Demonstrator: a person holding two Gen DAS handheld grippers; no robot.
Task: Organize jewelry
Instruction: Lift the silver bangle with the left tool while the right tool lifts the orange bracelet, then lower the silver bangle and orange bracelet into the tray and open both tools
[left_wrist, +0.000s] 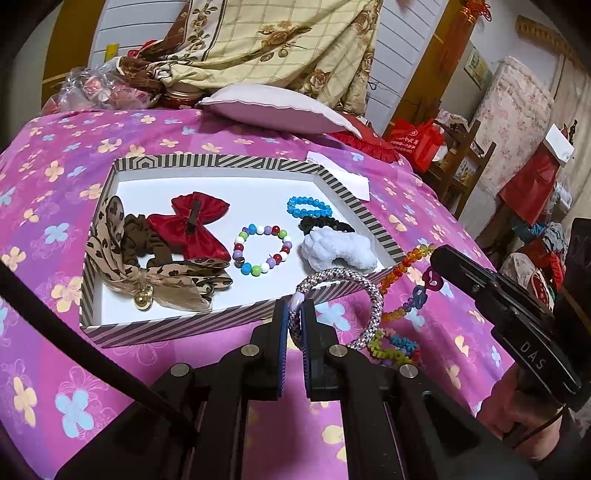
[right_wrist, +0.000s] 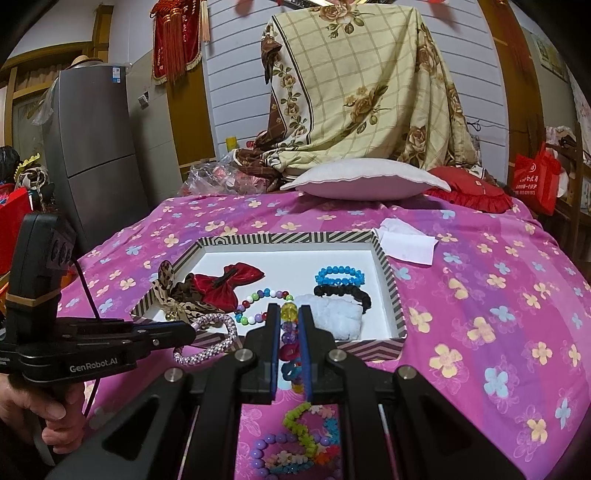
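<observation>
On a pink flowered bedspread (left_wrist: 55, 155) sits a shallow striped cardboard box (left_wrist: 236, 161) with a white floor, holding bows, scrunchies and beaded bracelets. The left gripper (left_wrist: 294, 314) is clamped on a sparkly silver-pink braided bangle (left_wrist: 369, 291) at the box's near edge. The right gripper (right_wrist: 289, 325) pinches a strand of orange, yellow and purple translucent beads (right_wrist: 288, 314), lifted just in front of the box.

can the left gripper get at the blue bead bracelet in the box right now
Probably not yet: the left gripper is shut on the braided bangle. Nothing covers the blue bead bracelet in the open striped box.
</observation>
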